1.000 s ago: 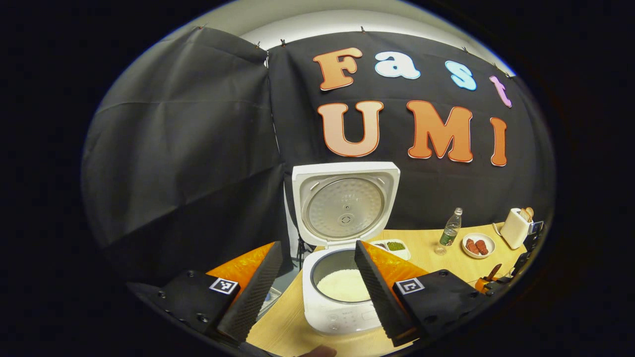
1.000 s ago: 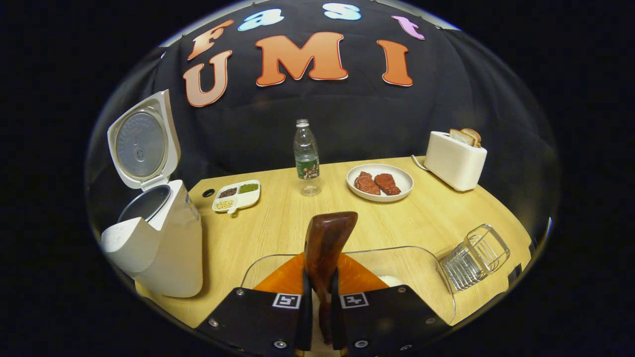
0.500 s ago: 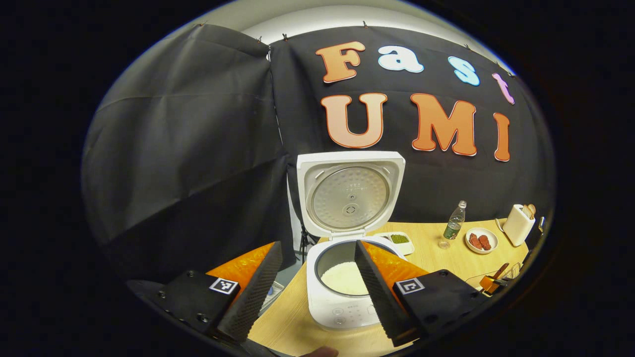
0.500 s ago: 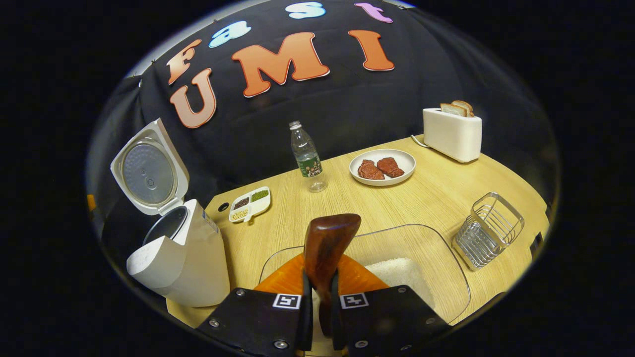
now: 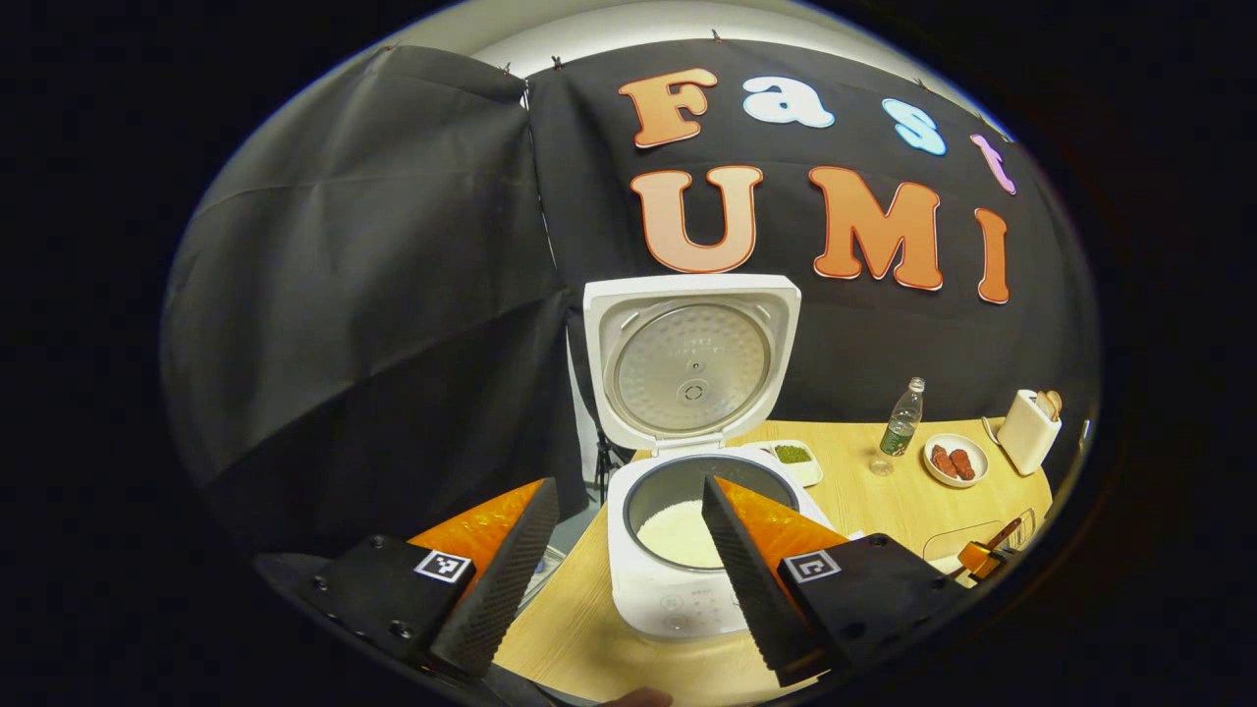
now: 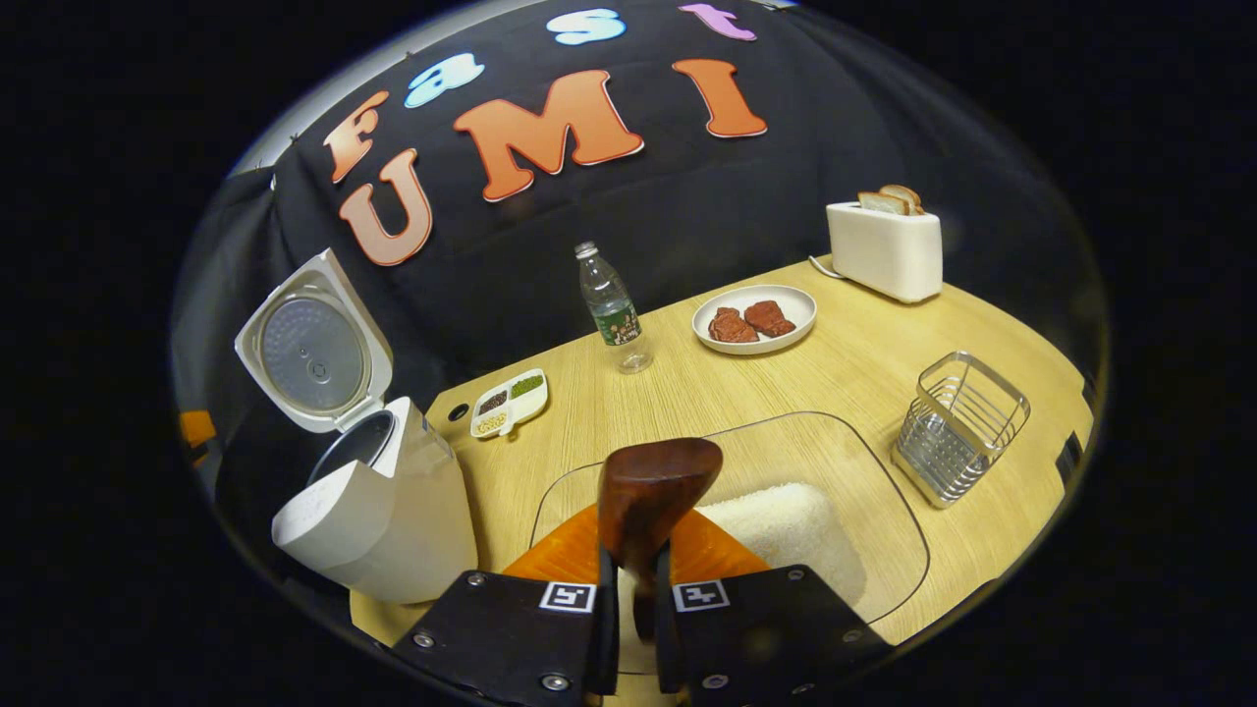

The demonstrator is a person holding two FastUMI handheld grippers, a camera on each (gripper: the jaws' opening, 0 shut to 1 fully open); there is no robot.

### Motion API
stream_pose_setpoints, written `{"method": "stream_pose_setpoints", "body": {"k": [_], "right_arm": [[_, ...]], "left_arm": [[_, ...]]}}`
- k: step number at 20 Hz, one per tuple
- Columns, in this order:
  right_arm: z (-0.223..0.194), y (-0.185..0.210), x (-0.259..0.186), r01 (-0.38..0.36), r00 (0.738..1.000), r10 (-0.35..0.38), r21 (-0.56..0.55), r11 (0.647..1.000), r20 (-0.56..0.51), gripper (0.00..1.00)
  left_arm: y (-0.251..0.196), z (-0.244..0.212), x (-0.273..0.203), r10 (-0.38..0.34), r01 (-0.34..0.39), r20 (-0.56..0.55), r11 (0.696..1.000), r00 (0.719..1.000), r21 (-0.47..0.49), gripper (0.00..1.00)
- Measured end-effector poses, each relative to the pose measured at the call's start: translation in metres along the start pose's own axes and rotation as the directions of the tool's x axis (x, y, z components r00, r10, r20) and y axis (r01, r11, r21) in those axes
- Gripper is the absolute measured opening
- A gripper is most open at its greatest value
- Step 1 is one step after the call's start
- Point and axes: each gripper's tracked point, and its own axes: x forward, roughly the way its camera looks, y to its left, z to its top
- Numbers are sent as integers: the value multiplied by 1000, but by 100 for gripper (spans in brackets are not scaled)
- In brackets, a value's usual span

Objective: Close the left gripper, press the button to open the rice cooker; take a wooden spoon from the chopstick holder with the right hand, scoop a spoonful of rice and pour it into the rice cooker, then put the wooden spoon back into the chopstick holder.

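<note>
Right gripper (image 6: 628, 599) is pinching the wooden spoon (image 6: 643, 501) between its 2 fingers, above the clear dish of rice (image 6: 786, 525). Left gripper (image 5: 619, 570) is hanging with fingers wide apart before the open rice cooker (image 5: 687, 550), empty chopstick holder (image 6: 957, 427) standing nearby

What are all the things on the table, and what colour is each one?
rice cooker: 1, white, lid up, table's left end
wooden spoon: 1, brown, in right gripper
rice container: 1, clear, white rice inside, table front
chopstick holder: 1, silver wire, right
seasoning tray: 1, white, three compartments
water bottle: 1, clear, middle back
plate: 1, white, two red pieces
toaster: 1, white, two bread slices
table: 1, light wood
left gripper: open, before cooker
right gripper: shut on spoon
</note>
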Motion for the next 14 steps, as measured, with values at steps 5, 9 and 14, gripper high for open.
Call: {"method": "stream_pose_setpoints", "body": {"k": [5, 9, 14], "right_arm": [[-2, 3, 2, -36, 999, 41, 154, 987, -30, 15], [2, -10, 6, -69, 993, 95, 327, 942, -65, 14], [24, -38, 3, -113, 991, 134, 507, 854, -4, 14]], "left_arm": [[8, 0, -1, 9, -9, -2, 1000, 1000, 1, 100], [5, 1, -1, 6, -6, 1, 1000, 1000, -5, 99], [-5, 4, -1, -10, 10, 5, 1000, 1000, -2, 100]]}}
